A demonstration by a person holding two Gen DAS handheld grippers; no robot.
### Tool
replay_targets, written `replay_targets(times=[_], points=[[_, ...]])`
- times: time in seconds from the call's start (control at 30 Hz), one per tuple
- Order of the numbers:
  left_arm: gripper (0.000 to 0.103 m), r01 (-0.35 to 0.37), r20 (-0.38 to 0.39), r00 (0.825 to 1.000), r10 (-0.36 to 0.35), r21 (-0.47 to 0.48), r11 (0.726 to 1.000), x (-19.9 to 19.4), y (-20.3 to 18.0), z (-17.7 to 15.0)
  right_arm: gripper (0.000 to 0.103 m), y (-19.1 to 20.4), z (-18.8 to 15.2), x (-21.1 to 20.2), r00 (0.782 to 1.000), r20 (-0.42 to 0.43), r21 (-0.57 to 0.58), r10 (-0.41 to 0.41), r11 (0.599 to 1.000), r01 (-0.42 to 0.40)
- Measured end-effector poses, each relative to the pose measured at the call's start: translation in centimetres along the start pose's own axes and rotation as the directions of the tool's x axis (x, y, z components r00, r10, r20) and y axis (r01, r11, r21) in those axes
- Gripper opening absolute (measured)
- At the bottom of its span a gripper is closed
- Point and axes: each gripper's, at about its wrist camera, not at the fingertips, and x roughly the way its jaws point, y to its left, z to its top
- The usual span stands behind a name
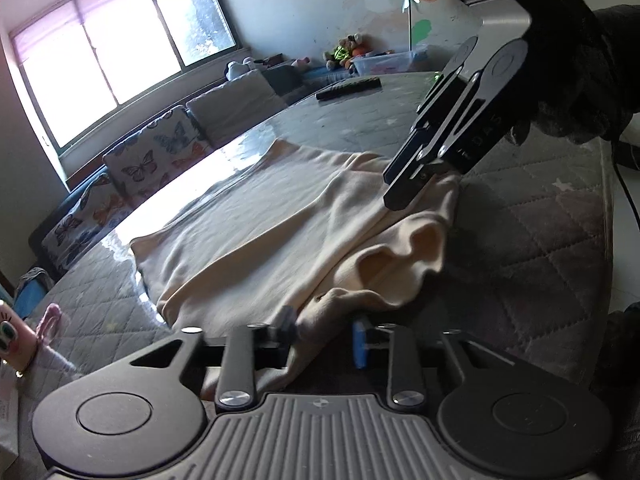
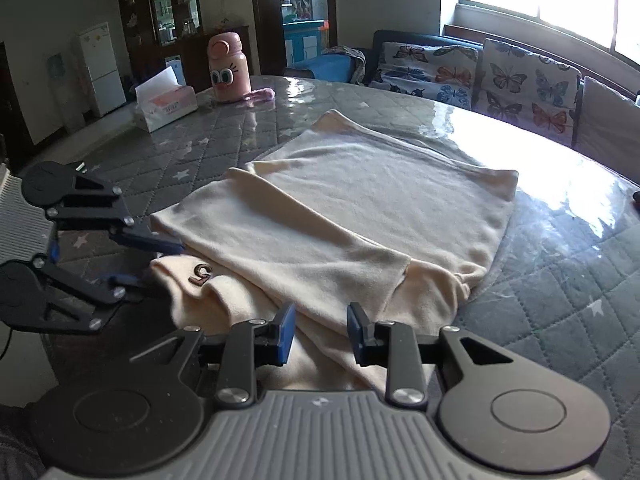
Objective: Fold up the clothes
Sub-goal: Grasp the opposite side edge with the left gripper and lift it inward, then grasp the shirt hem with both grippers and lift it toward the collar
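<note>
- A cream sweater (image 2: 360,208) lies partly folded in the middle of the desk (image 2: 560,280), with its near end bunched up by both grippers.
- A small brown mark like the number 5 (image 2: 199,274) sits on the near left part of the sweater. Only the right wrist view shows it.
- The letters "DAS" can be read on the side of the right gripper (image 1: 404,184) in the left wrist view.
- The left gripper (image 1: 326,336) has cloth between its jaws, and the jaws look clenched on the sweater's edge.
- In the right wrist view, the right gripper (image 2: 320,332) has its jaws a little apart over the cloth. I cannot tell if they squeeze it.
- The right wrist view shows a pink bottle (image 2: 229,68) with cartoon eyes and a tissue box (image 2: 166,106) with a tissue sticking up, far on the left.
- The left wrist view shows a remote control (image 1: 348,88) at the far side, and a clear bin (image 1: 388,62) with soft toys (image 1: 348,50) beside it.
- Butterfly cushions (image 2: 480,76) sit under the window.
</note>
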Motion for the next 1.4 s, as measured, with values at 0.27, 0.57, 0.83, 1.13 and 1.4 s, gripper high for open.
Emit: replay_targets(times=[0.27, 0.57, 0.83, 1.13, 1.4], points=[[0.009, -0.005, 0.026, 1.000, 0.009, -0.141, 0.990, 0.3, 3.2, 2.1, 0.053, 0.5, -0.8, -3.1, 1.000, 0.000, -0.104, 0.028, 0.994, -0.028], [0.009, 0.006, 0.029, 1.000, -0.001, -0.188, 0.982, 1.3, 5.0, 3.3, 0.058, 3.0, -1.2, -1.1, 0.999, 0.040, -0.235, 0.020, 0.972, -0.010], [0.018, 0.011, 0.017, 1.000, -0.008, -0.180, 0.984, 0.4, 4.4, 2.2, 0.018, 2.3, 0.0, 1.7, 0.999, 0.034, -0.175, 0.040, 0.984, -0.033], [0.040, -0.064, -0.014, 0.998, 0.063, -0.114, 0.991, -0.7, 2.9, -0.4, 0.011, 0.9, 2.0, 0.6, 0.995, 0.076, -0.057, 0.060, 0.997, -0.056], [0.014, -0.134, -0.046, 0.990, 0.132, -0.045, 0.990, 0.5, 2.9, -1.3, 0.010, 1.2, 2.1, 0.2, 0.994, 0.100, -0.054, 0.053, 0.997, -0.048]])
